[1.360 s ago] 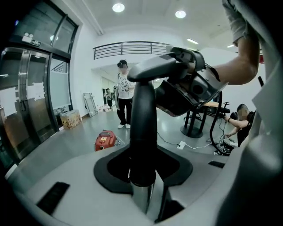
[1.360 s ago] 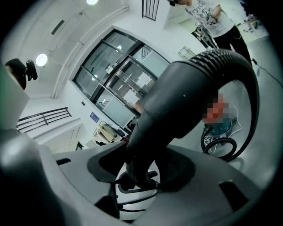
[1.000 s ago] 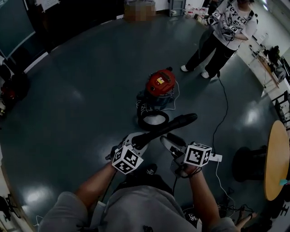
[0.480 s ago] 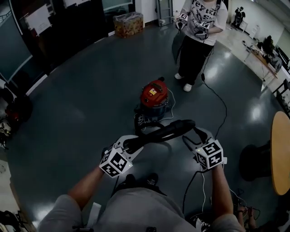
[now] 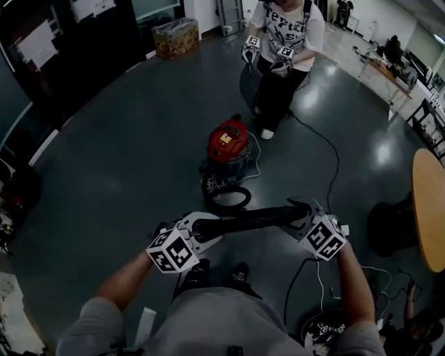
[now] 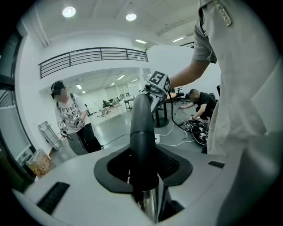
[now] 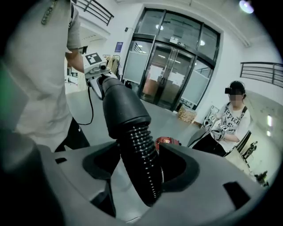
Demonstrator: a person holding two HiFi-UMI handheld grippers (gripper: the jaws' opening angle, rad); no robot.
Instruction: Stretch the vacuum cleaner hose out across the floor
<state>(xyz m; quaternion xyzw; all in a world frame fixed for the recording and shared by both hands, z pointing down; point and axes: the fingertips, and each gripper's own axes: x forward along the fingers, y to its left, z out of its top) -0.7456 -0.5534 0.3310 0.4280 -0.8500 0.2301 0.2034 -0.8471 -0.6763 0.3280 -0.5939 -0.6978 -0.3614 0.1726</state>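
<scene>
A glossy dark floor (image 5: 125,160) mirrors ceiling lights (image 6: 68,12); a round, seemingly wooden table (image 5: 431,208) stands at right.

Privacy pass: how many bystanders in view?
2. A standing person beyond the vacuum; a bent-over person by floor cables, in the left gripper view. Others may be hidden.

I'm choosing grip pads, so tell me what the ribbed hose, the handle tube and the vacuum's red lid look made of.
The ribbed hose: probably flexible black plastic or rubber, matte, with tight ridges. The handle tube: rigid black plastic, smooth with a soft sheen; a shiny, metal-looking pipe leaves its end. The red lid: likely glossy moulded plastic, too small to be sure.
</scene>
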